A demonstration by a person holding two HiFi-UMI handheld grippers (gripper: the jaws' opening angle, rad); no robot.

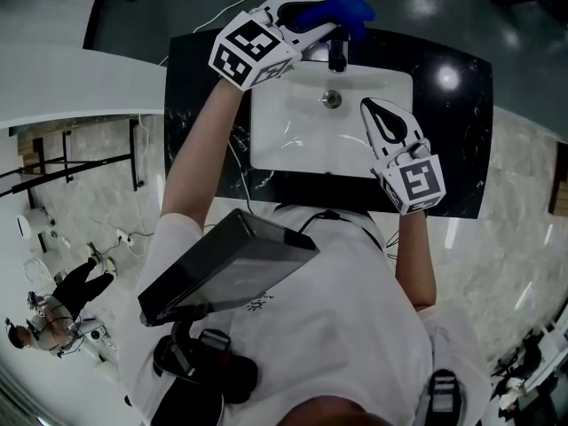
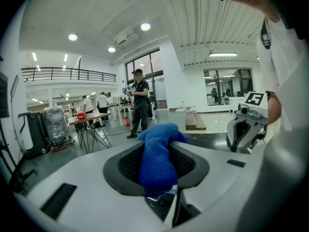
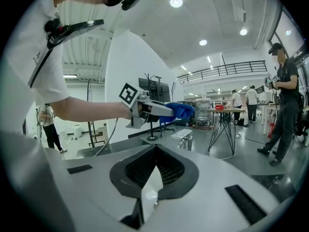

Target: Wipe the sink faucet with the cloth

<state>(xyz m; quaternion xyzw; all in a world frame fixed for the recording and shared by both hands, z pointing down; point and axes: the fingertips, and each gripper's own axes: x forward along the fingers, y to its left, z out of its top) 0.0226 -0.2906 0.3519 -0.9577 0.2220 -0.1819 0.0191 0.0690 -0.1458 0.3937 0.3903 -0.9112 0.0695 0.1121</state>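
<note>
Cloth (image 2: 157,158) is soft blue terry, light and bunched. I expect it to wrap the faucet (image 1: 337,56) easily but slip if gripped at an edge, so mid-bunch is the place to pinch, loose end forward for wiping. Left claw (image 1: 330,25) is clamped on it right at the faucet top, contact unclear. Right claw (image 1: 371,109) has jaws together, empty, over the sink (image 1: 284,149) in the dark surface (image 1: 453,149)

Your left gripper (image 2: 159,146) has a smooth, matt white plastic shell and ribbed black pads (image 2: 128,166) clamping a fuzzy blue cloth (image 1: 342,9). The sink (image 1: 266,140) is glossy white, the counter (image 1: 457,149) around it polished, black and veined like stone, and the faucet (image 3: 186,141) shiny metal.
</note>
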